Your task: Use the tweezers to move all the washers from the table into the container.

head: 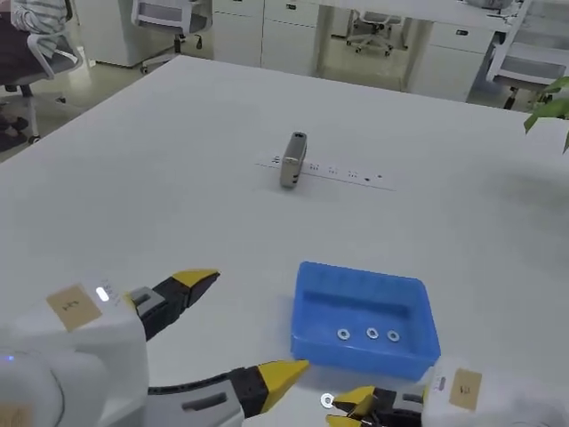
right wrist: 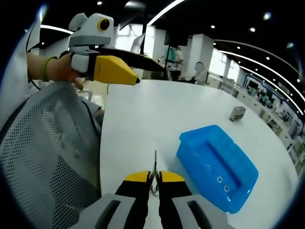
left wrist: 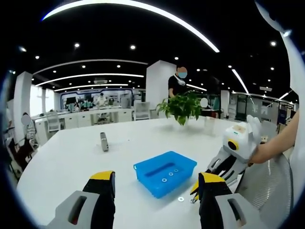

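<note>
Far in front of you stands a small grey metal thing [head: 294,160], upright. Just to its right runs a thin line of tiny dark marks [head: 342,172]. A green plant [left wrist: 181,107] sits farther off, and a person [left wrist: 177,87] in dark clothes stands behind it. White office chairs [head: 372,27] and cabinets [head: 267,34] are far away. A grey mesh chair back [right wrist: 47,157] is close to you.

My left gripper [head: 242,327] sits low with its jaws spread wide — my right gripper [right wrist: 153,177], close beside it, has its jaws pinched tight on the tweezers [right wrist: 155,161].
</note>
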`<move>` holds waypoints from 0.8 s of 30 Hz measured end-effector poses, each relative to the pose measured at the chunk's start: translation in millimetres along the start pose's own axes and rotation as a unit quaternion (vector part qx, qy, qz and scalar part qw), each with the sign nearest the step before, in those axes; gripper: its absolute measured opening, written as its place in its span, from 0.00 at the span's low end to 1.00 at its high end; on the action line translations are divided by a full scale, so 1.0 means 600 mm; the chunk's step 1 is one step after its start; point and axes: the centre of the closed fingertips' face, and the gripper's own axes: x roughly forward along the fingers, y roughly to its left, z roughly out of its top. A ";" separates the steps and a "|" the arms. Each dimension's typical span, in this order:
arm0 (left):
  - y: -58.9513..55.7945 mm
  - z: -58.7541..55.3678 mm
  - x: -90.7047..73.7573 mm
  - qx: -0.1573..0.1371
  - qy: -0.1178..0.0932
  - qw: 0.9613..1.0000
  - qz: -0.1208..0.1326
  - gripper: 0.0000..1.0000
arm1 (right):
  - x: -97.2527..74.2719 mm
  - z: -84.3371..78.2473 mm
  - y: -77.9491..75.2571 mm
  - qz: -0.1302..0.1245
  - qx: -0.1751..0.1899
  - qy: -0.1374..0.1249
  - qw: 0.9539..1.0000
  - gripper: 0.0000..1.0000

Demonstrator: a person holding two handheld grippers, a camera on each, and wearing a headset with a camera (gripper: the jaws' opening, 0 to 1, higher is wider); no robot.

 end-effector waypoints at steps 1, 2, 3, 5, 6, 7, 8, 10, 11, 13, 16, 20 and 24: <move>0.001 0.000 0.000 -0.001 0.000 1.000 0.001 0.71 | -0.001 0.001 0.000 0.005 0.006 0.002 1.000 0.02; 0.001 0.000 0.000 -0.001 0.000 1.000 0.001 0.71 | -0.004 0.006 -0.005 0.004 0.010 -0.001 1.000 0.02; 0.001 -0.001 0.000 0.000 0.001 1.000 0.002 0.71 | -0.007 0.011 -0.007 0.004 0.011 -0.006 1.000 0.03; 0.002 -0.001 0.000 0.000 0.001 1.000 0.003 0.71 | -0.012 0.021 -0.014 0.003 0.007 -0.009 1.000 0.03; 0.002 -0.001 0.000 -0.001 0.002 1.000 0.003 0.71 | -0.015 0.025 -0.017 0.002 0.005 -0.010 1.000 0.03; 0.002 -0.001 0.000 -0.001 0.001 1.000 0.003 0.71 | -0.018 0.032 -0.022 0.002 0.004 -0.015 1.000 0.03; 0.002 -0.001 0.000 -0.002 0.001 1.000 0.003 0.71 | -0.020 0.037 -0.023 0.004 0.010 -0.019 1.000 0.03; 0.002 -0.002 0.000 -0.003 0.002 1.000 0.002 0.71 | -0.023 0.049 -0.030 0.006 0.024 -0.032 0.999 0.03; 0.003 -0.002 -0.001 -0.003 0.003 1.000 0.002 0.71 | -0.025 0.056 -0.035 0.005 0.030 -0.037 0.999 0.03; 0.003 -0.003 -0.001 -0.002 0.004 1.000 0.003 0.71 | -0.028 0.065 -0.043 0.003 0.038 -0.046 0.998 0.03; 0.005 -0.004 -0.001 -0.003 0.005 1.000 0.004 0.70 | -0.035 0.088 -0.059 0.000 0.066 -0.069 0.995 0.03; 0.006 -0.005 -0.001 -0.004 0.007 1.000 0.005 0.70 | -0.038 0.103 -0.079 -0.007 0.066 -0.077 0.995 0.03; 0.008 -0.006 -0.001 -0.005 0.006 1.000 0.006 0.70 | -0.032 0.116 -0.107 -0.017 0.074 -0.087 0.993 0.03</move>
